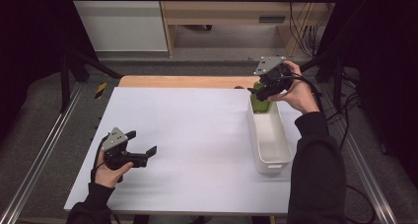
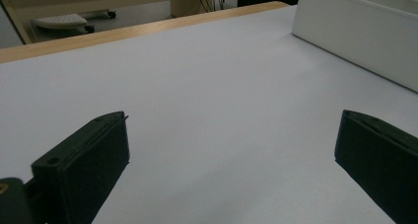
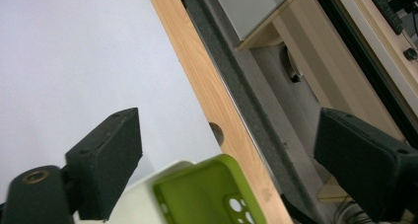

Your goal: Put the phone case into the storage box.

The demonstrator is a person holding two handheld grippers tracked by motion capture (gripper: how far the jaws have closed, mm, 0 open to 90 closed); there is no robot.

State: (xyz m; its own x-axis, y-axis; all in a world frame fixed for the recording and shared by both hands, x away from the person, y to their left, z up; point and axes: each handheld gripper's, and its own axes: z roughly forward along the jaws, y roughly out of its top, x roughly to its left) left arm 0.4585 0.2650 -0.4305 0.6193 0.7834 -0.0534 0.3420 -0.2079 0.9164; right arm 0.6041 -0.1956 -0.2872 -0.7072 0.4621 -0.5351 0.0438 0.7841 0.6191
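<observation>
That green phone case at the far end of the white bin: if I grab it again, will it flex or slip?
The green phone case looks like a thin open shell with camera cutouts, so it is probably light and may flex under a squeeze. Its surface looks smooth, so the pads might slip. It appears to lean on the end wall of the white bin, so a nudge could tip it flat.

The room is dim, with even overhead light on the pale matte white tabletop (image 1: 197,135) and black, unlit edges. Shadows are soft and faint; the gripper views are slightly blurred up close.

open right claw (image 3: 226,150), green phone case (image 3: 212,194) below
</observation>
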